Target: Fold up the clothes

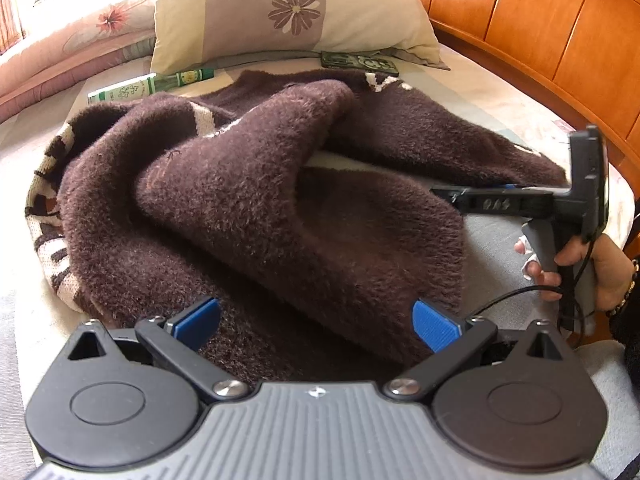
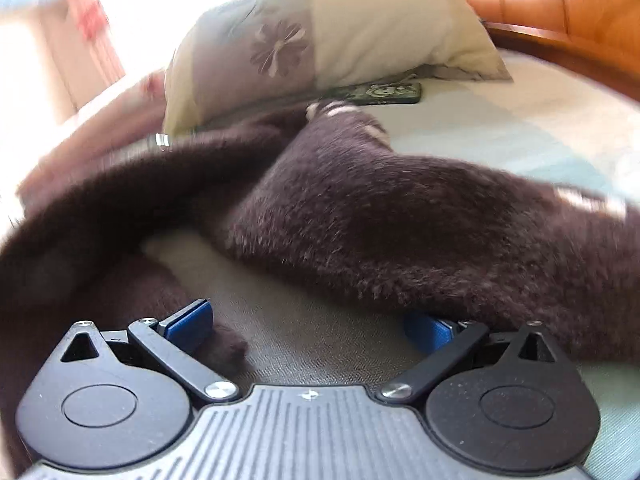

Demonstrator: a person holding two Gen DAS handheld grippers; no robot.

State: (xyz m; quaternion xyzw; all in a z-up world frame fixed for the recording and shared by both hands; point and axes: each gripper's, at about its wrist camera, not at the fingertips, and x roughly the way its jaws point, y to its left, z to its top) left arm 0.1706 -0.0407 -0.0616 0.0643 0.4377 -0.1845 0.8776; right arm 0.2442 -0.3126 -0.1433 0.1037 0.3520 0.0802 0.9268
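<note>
Sweater (image 1: 248, 200), brown and fuzzy, is lying crumpled across the middle of the bed (image 1: 500, 92), its striped trim trailing toward the bed's left edge and one part stretching toward the right edge near the headboard (image 1: 540, 28). We are judging the fold as hardly started: the cloth is heaped in ridges, with nothing laid flat yet.

We are holding the left gripper (image 1: 316, 324) low at the sweater's near hem, its blue pads (image 1: 434, 326) spread wide and gripping nothing. That seems to be a position for taking the hem, since the pads are sitting on either side of the cloth's edge.

We are holding the right gripper (image 2: 308, 328) close to the sheet at the sweater's right side, its claw also wide, with a fold of sweater draped over its right pad and nothing pinched between the two. It looks placed to slip under that edge and lift it.

The left view is showing what the right one is not: the right gripper seen from outside (image 1: 520, 196), a hand (image 1: 592, 272) on its handle, and a green bottle (image 1: 148, 86) lying by the pillow (image 1: 280, 8). The right view, blurred, is showing bare sheet under the raised fold. Both are showing a phone (image 2: 380, 92) at the pillow's foot.
</note>
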